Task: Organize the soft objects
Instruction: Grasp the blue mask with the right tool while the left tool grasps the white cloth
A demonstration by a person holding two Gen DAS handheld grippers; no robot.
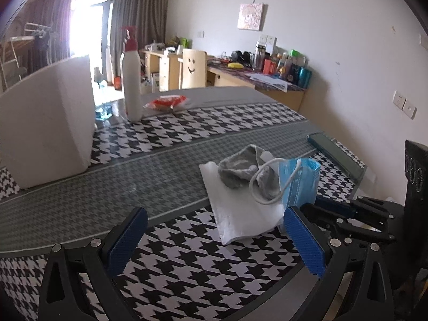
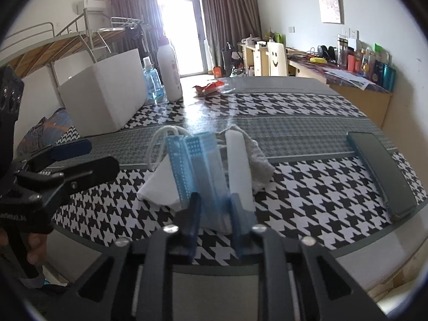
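A blue face mask [image 2: 198, 165] with white ear loops is pinched between the fingers of my right gripper [image 2: 215, 208], held upright above the table; it also shows in the left wrist view [image 1: 298, 182]. Under and behind it lie a white tissue sheet [image 1: 240, 211] and a grey cloth [image 1: 240, 168]. The tissue [image 2: 157, 187] and the cloth [image 2: 259, 160] also show in the right wrist view. My left gripper [image 1: 214, 230] is open and empty, low over the houndstooth tablecloth [image 1: 187, 262], left of the pile. The right gripper shows at the right edge of the left wrist view [image 1: 345, 214].
A white box [image 1: 45, 123] stands at the left. A white spray bottle [image 1: 132, 80], a blue bottle [image 2: 151, 80] and a red-and-white packet [image 1: 165, 101] sit at the far side. A dark phone [image 2: 382, 171] lies at the right edge. Desks and a chair stand behind.
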